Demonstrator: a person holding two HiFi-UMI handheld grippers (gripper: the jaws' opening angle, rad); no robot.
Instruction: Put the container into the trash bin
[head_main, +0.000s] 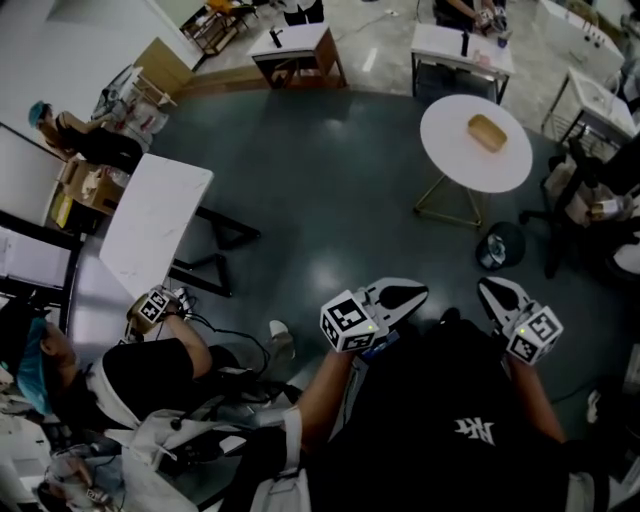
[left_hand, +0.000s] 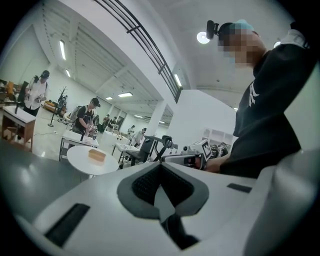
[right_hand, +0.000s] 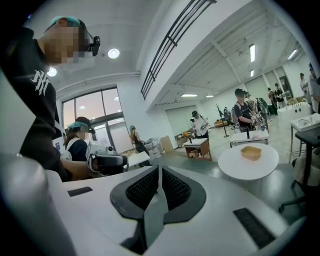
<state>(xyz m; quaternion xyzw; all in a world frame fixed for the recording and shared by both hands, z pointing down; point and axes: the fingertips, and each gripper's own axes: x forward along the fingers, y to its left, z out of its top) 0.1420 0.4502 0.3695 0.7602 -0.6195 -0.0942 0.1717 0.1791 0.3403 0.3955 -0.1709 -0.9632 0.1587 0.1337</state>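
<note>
Right now both grippers hang low in the head view, just ahead of the wearer's black shirt (head_main: 450, 430). My left gripper (head_main: 424, 292) has its jaws pressed together, and its own view shows the dark pads meeting edge to edge, pinching no object. My right gripper (head_main: 487, 288) matches it: jaws pressed together and empty, set a little apart from the left one.

Close by on the left, a seated person (head_main: 150, 375) holds another gripper (head_main: 155, 306) beside a white rectangular tabletop (head_main: 155, 225). Ahead of my jaws, open dark floor (head_main: 330, 190) runs up to the round table.

A dark round bin (head_main: 497, 247) stands on that floor just right of the table's thin gold legs (head_main: 450, 200). A dark chair (head_main: 562, 215) crowds in just right of the bin.

The container (head_main: 487, 132), a small tan tray, rests on the round white tabletop (head_main: 450, 150), toward its right part and well apart from both grippers and from the bin below. The right gripper view shows it upright on that top, off to the right of the closed jaws.

Farther back stand two white-topped tables (head_main: 297, 45), with people at work around them
</note>
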